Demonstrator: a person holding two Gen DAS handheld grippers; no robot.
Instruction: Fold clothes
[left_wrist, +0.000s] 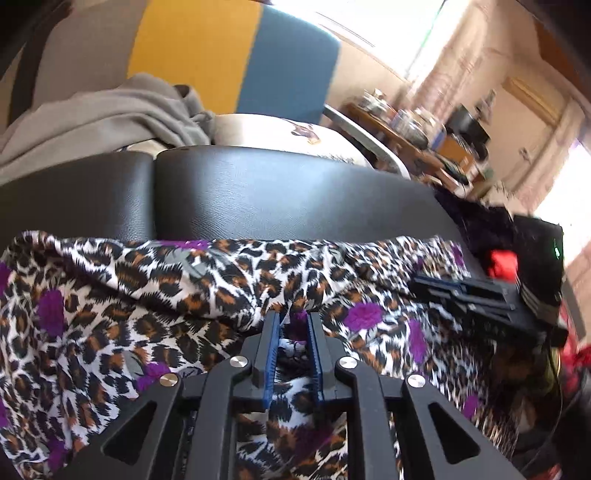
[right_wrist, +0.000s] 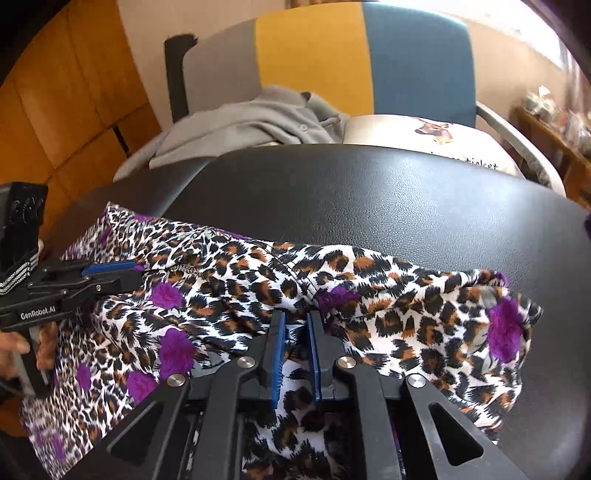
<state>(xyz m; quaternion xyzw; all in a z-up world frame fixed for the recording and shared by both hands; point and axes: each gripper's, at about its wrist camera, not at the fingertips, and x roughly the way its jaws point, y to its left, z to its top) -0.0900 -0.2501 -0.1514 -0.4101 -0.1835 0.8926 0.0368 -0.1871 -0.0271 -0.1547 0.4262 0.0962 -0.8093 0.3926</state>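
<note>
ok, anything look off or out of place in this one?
Nothing damaged or spilled. The leopard-print garment is bunched and wrinkled on the black surface, not flat, with fabric between both tongs, left and right. A grey garment lies crumpled on the chair behind, unfolded.

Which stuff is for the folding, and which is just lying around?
For the job:
leopard-print garment with purple flowers
left gripper
right gripper
black padded table

Lying about:
grey hoodie
white printed cushion
striped chair
</note>
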